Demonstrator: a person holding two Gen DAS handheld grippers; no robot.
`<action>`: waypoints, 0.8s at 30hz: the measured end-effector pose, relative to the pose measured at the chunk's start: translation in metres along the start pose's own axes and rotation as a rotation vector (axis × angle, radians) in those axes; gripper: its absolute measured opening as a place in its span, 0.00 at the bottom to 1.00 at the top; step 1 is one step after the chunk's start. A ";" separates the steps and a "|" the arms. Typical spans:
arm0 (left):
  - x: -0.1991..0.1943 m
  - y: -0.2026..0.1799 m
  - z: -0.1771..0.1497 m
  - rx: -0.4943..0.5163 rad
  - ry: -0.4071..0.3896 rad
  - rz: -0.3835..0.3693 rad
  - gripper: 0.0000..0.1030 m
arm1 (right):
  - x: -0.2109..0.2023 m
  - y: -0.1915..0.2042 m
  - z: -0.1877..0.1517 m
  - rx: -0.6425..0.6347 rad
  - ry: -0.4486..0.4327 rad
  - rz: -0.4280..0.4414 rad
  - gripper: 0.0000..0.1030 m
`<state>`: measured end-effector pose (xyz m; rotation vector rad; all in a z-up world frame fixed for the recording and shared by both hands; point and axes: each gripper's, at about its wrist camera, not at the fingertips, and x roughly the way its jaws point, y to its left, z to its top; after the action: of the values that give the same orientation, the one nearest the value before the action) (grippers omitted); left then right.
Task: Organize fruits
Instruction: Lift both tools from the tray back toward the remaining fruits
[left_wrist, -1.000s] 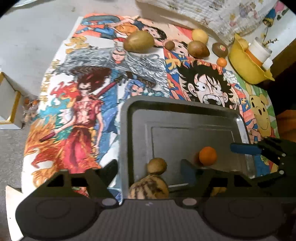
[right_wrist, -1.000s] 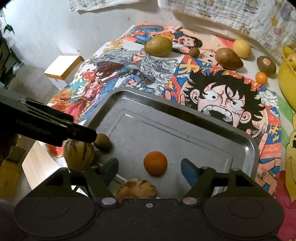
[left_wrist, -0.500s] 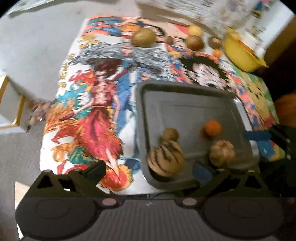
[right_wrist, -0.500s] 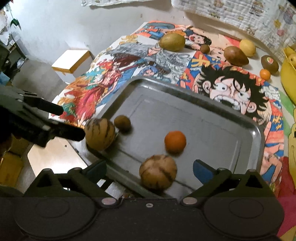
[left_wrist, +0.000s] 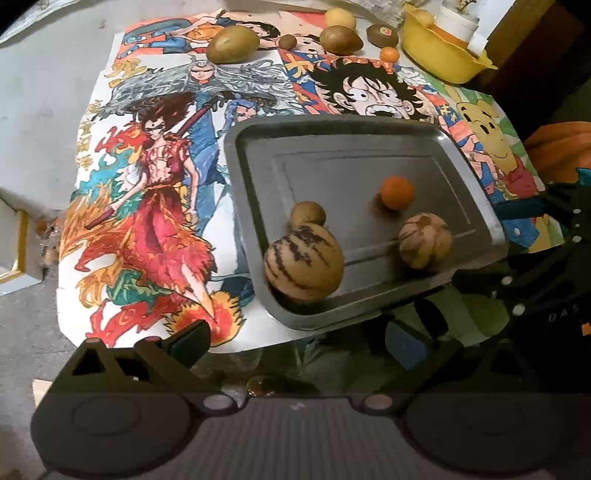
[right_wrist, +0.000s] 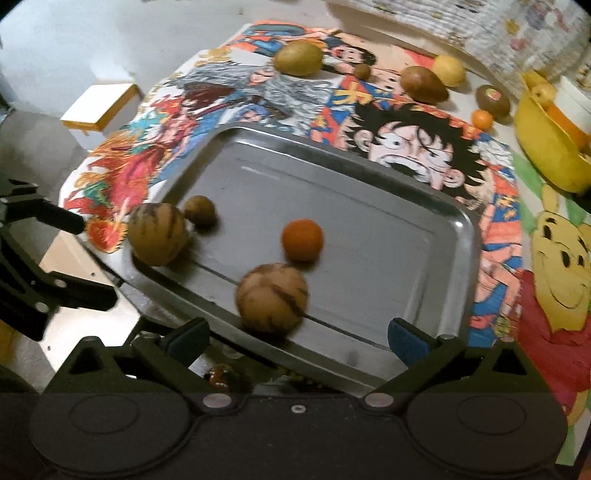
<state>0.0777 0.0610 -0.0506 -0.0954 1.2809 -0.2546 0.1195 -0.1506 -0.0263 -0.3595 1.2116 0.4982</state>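
A grey metal tray (left_wrist: 332, 147) (right_wrist: 369, 206) lies on the cartoon-print table cover near its front edge. In it sit a large striped melon (left_wrist: 303, 263) (right_wrist: 157, 234), a smaller striped melon (left_wrist: 424, 240) (right_wrist: 272, 300), a small brown fruit (left_wrist: 307, 213) (right_wrist: 200, 210) and an orange (left_wrist: 396, 192) (right_wrist: 302, 240). My left gripper (left_wrist: 295, 341) is open and empty, below the tray's front edge. My right gripper (right_wrist: 297, 334) is open and empty at the tray's near edge, just before the smaller melon.
At the back of the cover lie a green mango (left_wrist: 232, 43) (right_wrist: 298, 58), a brown mango (left_wrist: 340, 40), a lemon (left_wrist: 340, 17), a kiwi (left_wrist: 382, 35) and a small orange (left_wrist: 390, 54). A yellow bowl (left_wrist: 439, 55) (right_wrist: 546, 147) stands at the back right.
Both grippers have pulled back from the tray and away from the fruit. The two striped melons now lie free in the tray, in front of the open jaws.
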 end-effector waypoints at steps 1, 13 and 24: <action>-0.001 0.002 0.000 0.002 0.003 0.006 1.00 | 0.000 -0.001 0.000 0.005 -0.002 -0.007 0.99; 0.001 0.030 0.018 -0.119 0.013 0.043 1.00 | -0.002 -0.020 0.018 0.024 -0.055 -0.016 0.99; -0.012 0.051 0.072 -0.221 -0.092 0.110 1.00 | 0.007 -0.048 0.064 0.064 -0.185 0.008 0.99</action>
<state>0.1501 0.1076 -0.0300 -0.2223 1.2148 -0.0131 0.1989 -0.1565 -0.0127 -0.2483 1.0471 0.4878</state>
